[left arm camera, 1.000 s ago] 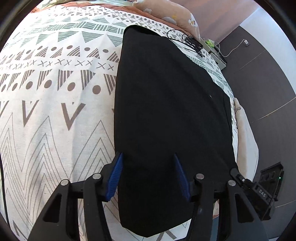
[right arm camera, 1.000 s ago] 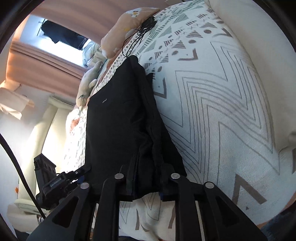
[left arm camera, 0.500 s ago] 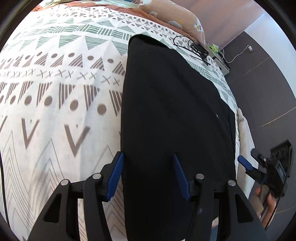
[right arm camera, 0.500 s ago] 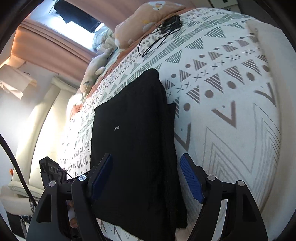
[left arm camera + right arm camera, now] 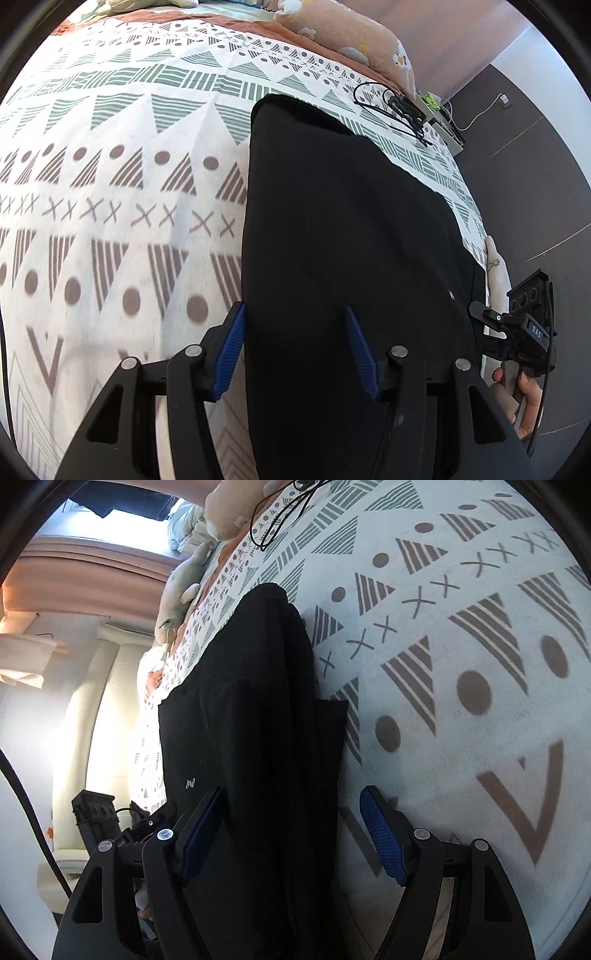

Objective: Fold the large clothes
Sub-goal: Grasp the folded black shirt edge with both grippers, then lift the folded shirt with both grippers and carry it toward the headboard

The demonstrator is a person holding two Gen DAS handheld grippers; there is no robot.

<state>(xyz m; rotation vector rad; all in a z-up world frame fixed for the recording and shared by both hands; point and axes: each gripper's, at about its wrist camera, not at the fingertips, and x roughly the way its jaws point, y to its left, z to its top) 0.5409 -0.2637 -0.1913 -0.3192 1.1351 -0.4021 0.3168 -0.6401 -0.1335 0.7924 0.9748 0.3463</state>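
The black garment [image 5: 343,236] is lying on the bed [image 5: 110,206] as a long folded strip, running from the near edge toward the far pillows. In the right wrist view a narrow layer [image 5: 330,734] is sticking out along its right side, so the edges are not fully matching.

The left tool [image 5: 295,354] is hovering over the near part of the strip with its blue pads spread and nothing pinched between them. The right tool [image 5: 291,834] has just been opening; its pads are now standing wide, with the right edge of the garment lying between them but not pressed.

The main risk, in my judgement, is in the next grasp. If a tool is closing on the top layer only, the lower layers are probably staying on the bed and the fold is coming apart when lifted. The loose layer at the right could also slip further out. The cloth looks soft and dark, so its edges are hard to find. At the far end a black cable [image 5: 391,107] is resting on the bed just beyond the garment, and the cloth carried there could catch it.
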